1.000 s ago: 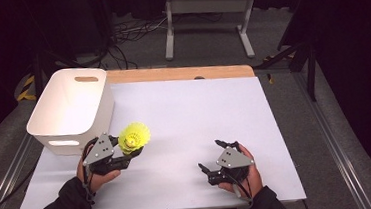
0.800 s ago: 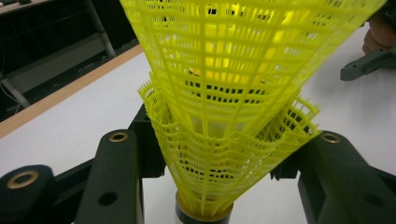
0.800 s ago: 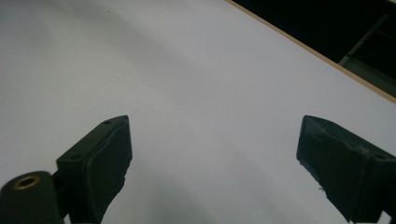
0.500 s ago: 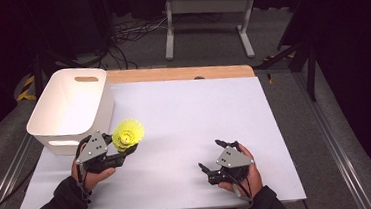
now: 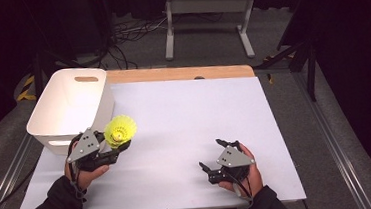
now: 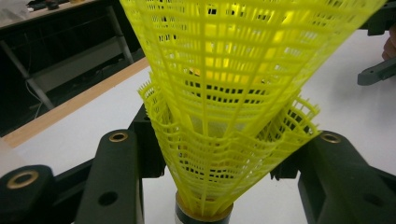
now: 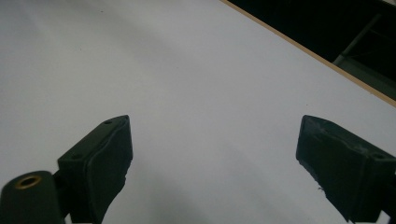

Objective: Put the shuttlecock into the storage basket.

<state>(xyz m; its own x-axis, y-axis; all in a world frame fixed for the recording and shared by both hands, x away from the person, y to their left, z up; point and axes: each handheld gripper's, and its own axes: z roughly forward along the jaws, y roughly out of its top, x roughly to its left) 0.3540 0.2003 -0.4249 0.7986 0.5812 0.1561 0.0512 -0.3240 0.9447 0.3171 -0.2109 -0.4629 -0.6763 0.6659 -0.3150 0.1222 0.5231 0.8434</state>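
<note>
My left fingers [image 6: 116, 182] are partly closed on a yellow mesh shuttlecock [image 5: 121, 130], pinching its skirt low near the cork, and hold it above the counter [image 5: 184, 114] just beside the white bin [image 5: 68, 106]; my right fingers [image 7: 327, 163] gape wide and hold nothing, low over the bare white surface. The high view takes in dark floor, cables and a grey stand beyond the counter's wooden edge, while the left gripper view brings the shuttlecock's lattice [image 6: 233, 93] close.

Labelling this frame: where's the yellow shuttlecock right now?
High view, left side: shuttlecock clamped in the left gripper, beside the white bin.
</note>
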